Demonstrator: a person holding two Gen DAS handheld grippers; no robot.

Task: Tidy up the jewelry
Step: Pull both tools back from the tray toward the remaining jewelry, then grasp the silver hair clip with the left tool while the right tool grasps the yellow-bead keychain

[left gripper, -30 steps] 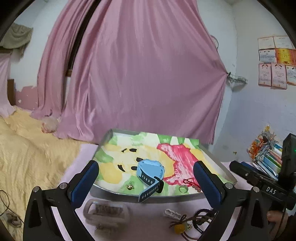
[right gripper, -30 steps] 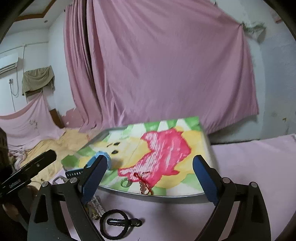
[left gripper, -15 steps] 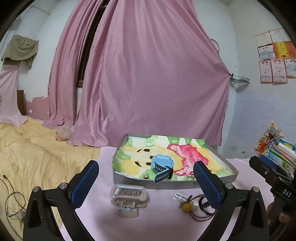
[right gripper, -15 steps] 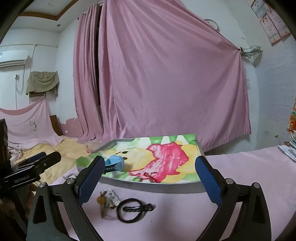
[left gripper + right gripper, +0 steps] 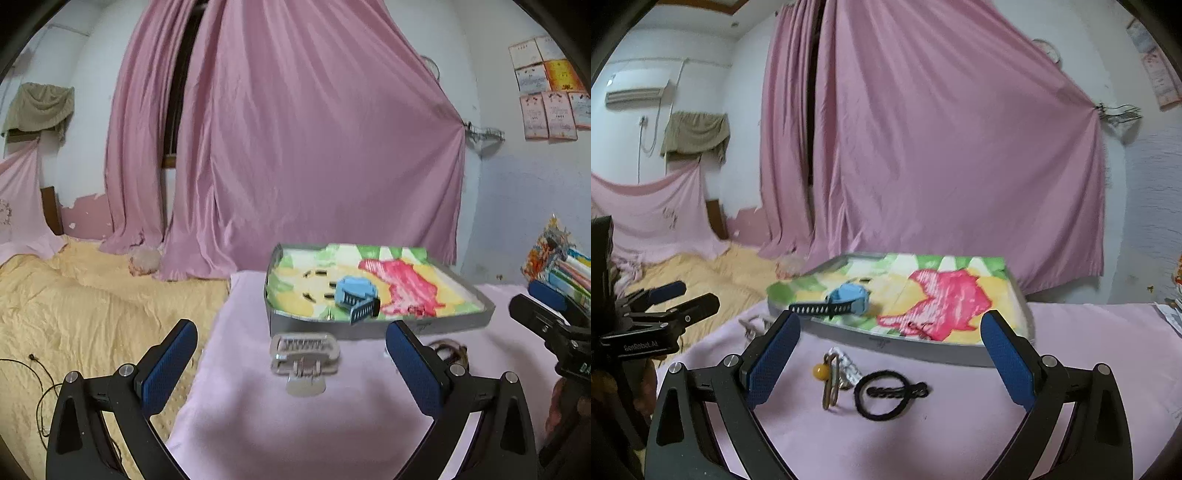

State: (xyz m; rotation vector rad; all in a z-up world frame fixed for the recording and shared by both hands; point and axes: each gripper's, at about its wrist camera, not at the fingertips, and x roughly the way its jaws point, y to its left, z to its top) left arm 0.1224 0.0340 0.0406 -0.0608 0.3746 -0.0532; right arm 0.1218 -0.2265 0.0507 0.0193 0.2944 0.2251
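— Left wrist view first: how did the left tongs point(image 5: 291, 363) stand?

— Spread wide apart, blue pads empty, held above the pink-covered bench point(image 5: 258, 424). Just ahead of them, between the fingers, a pale hair clip point(image 5: 304, 350) lay on the cloth. The picture was a little blurred there.

— And the right tongs point(image 5: 888, 363)?

— Wide apart too, holding nothing. In the right wrist view a black hair tie point(image 5: 882, 395) lay on the cloth between the fingers, and just left of it a small cluster with a yellow bead point(image 5: 820, 370) and a tan loop; I could not tell what the silvery bit beside it was.

— Where was the tray?

— Beyond those loose pieces, on the same bench: a shallow metal tray point(image 5: 373, 326) with a bright cartoon picture on its floor. A blue watch point(image 5: 354, 295) lay inside it, the dark strap reaching toward the near rim. Something small and red lay further right in the tray point(image 5: 916, 347), near the front edge, too blurred to name.

— Anything further out?

— A pink curtain point(image 5: 314, 147) hung behind the bench, a yellow bedspread point(image 5: 81, 314) lay to the left, and papers point(image 5: 546, 88) were stuck on the right wall.
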